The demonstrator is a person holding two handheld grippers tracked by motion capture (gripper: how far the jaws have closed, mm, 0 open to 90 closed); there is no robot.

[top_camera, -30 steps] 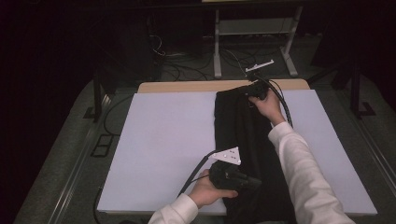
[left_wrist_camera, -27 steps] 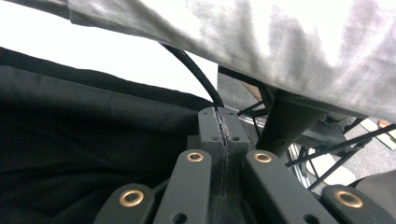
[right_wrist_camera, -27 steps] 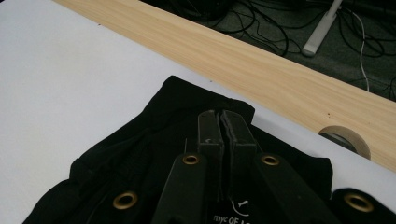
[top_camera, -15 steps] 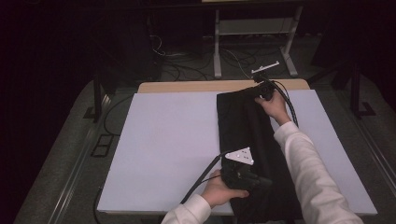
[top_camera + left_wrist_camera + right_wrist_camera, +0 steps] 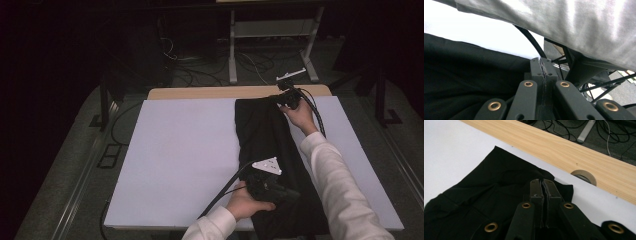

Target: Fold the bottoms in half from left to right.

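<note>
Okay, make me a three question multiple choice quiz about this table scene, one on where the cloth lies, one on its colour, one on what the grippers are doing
1. Where on the white table cover does the cloth lie?
A. Along its right part, running from the near edge to the far edge
B. Across its left half
C. Bunched in its near left corner

2. What colour is the cloth?
A. White
B. Black
C. Red

3. How do the jaws of the left gripper and the right gripper stand?
A. Both wide open
B. One open, one closed
C. Both closed

Answers: 1 A, since the high view shows the cloth as a long strip on the right part of the cover. 2 B, as it is black in all three views. 3 C, since each gripper view shows its two jaws pressed together over the cloth.
</note>
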